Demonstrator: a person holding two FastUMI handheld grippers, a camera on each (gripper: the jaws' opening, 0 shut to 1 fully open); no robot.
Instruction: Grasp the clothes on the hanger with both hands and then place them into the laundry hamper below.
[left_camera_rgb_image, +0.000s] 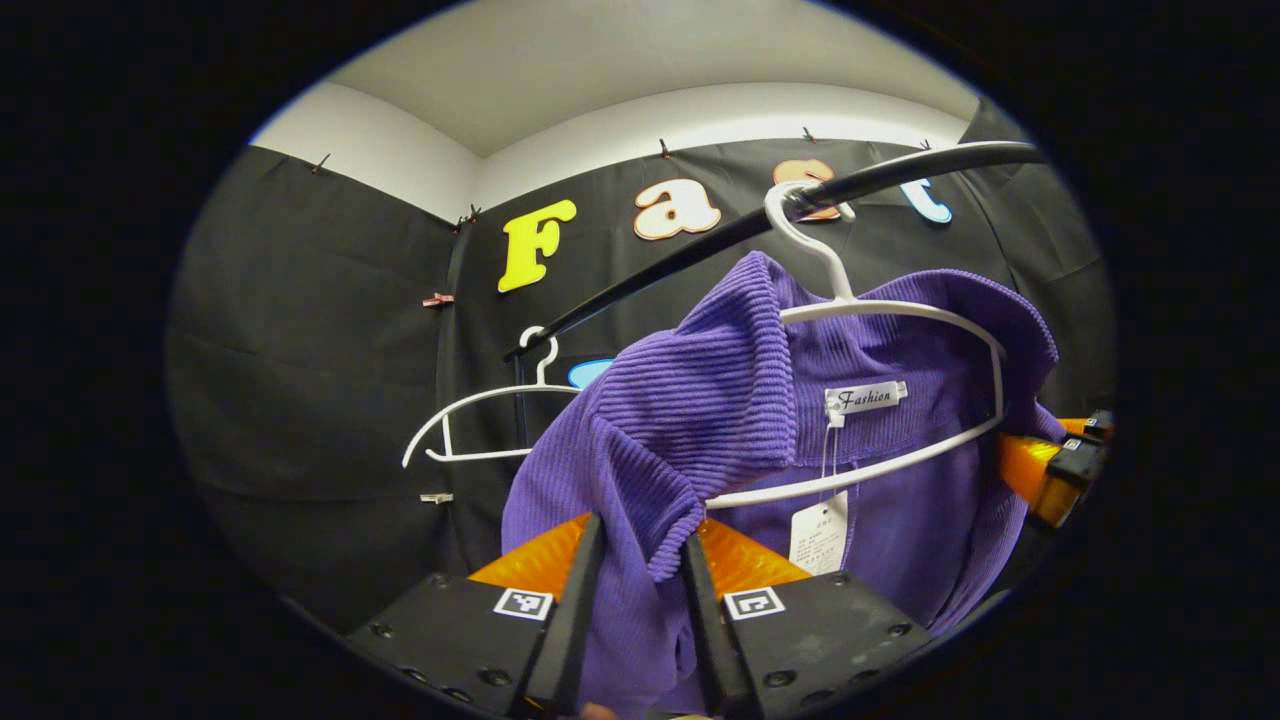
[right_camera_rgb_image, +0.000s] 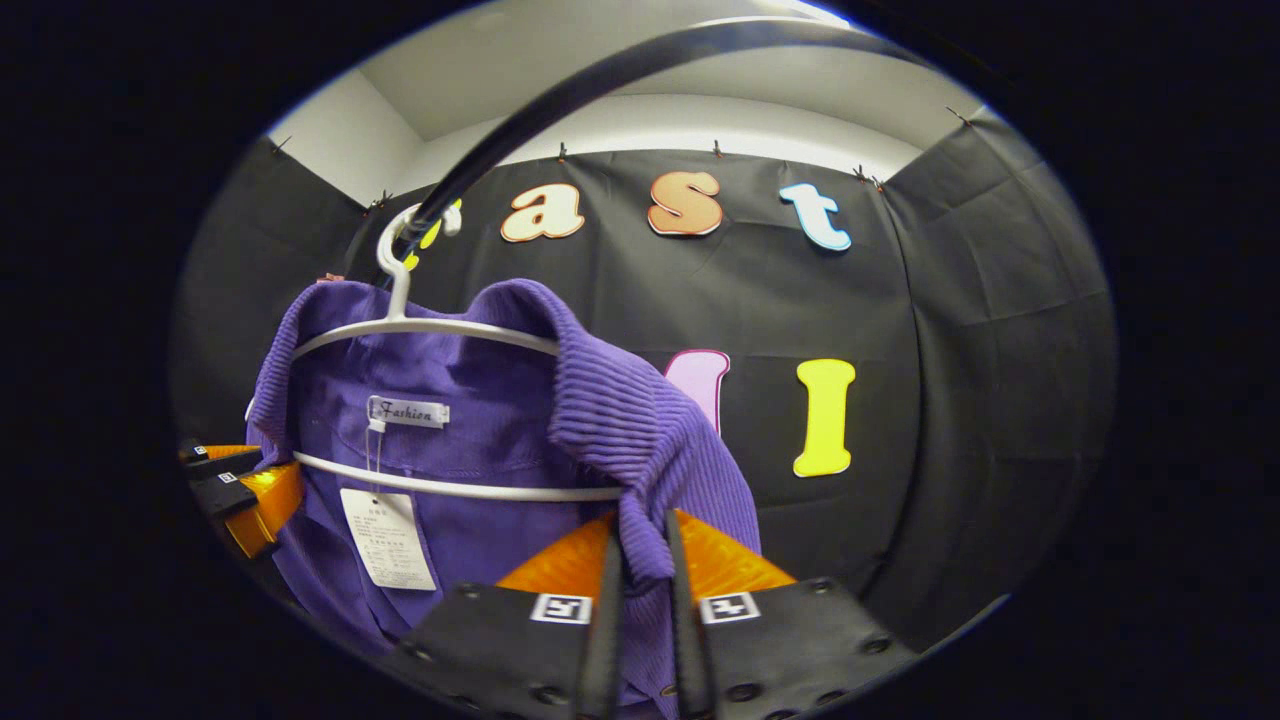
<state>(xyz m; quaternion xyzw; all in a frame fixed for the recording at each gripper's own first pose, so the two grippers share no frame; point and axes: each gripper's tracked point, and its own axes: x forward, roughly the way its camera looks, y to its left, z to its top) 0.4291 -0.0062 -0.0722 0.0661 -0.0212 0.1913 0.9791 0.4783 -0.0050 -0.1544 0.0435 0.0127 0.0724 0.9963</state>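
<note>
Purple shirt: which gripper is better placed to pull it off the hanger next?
Neither clearly. The left gripper and right gripper each pinch a shoulder of the purple shirt, which hangs on the white hanger; probably both lift together.

A recording booth: black cloth walls (right_camera_rgb_image: 1000, 300) pinned below white room walls (left_camera_rgb_image: 380, 140), with a black clothes rail (left_camera_rgb_image: 680, 260) carrying white hangers (left_camera_rgb_image: 480, 420).

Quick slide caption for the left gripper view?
Left gripper shut on purple shirt, which hangs on a white hanger from the black rail.
</note>
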